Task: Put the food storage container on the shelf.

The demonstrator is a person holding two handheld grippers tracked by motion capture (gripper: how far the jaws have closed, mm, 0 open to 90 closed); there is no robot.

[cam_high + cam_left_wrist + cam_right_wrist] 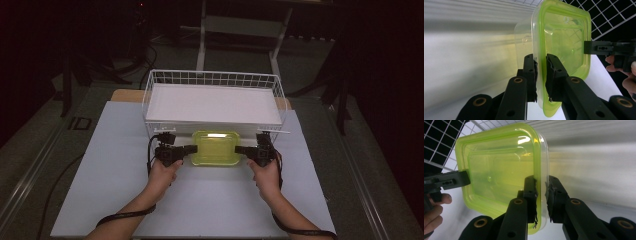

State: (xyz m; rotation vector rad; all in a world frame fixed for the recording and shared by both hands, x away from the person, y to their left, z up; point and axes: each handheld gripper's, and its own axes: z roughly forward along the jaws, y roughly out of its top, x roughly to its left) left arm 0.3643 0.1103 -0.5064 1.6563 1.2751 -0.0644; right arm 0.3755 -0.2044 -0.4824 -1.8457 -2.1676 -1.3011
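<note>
A yellow-green clear plastic container [216,148] with a lid lies level between my two grippers, just in front of the wire basket. My left gripper [192,149] is shut on the rim at its left end, and my right gripper [240,149] is shut on the rim at its right end. In the left gripper view the jaws [541,61] pinch the green lid edge of the container [564,37], and the right gripper [599,48] shows at the far side. The right gripper view has its jaws [541,183] clamped on the container [499,167] rim. Whether the container touches the table I cannot tell.
A white wire basket [215,77] stands right behind the container, with a flat white board [215,105] lying in it. A pale sheet [115,170] covers the table. Dark floor, cables and a frame's legs surround the table.
</note>
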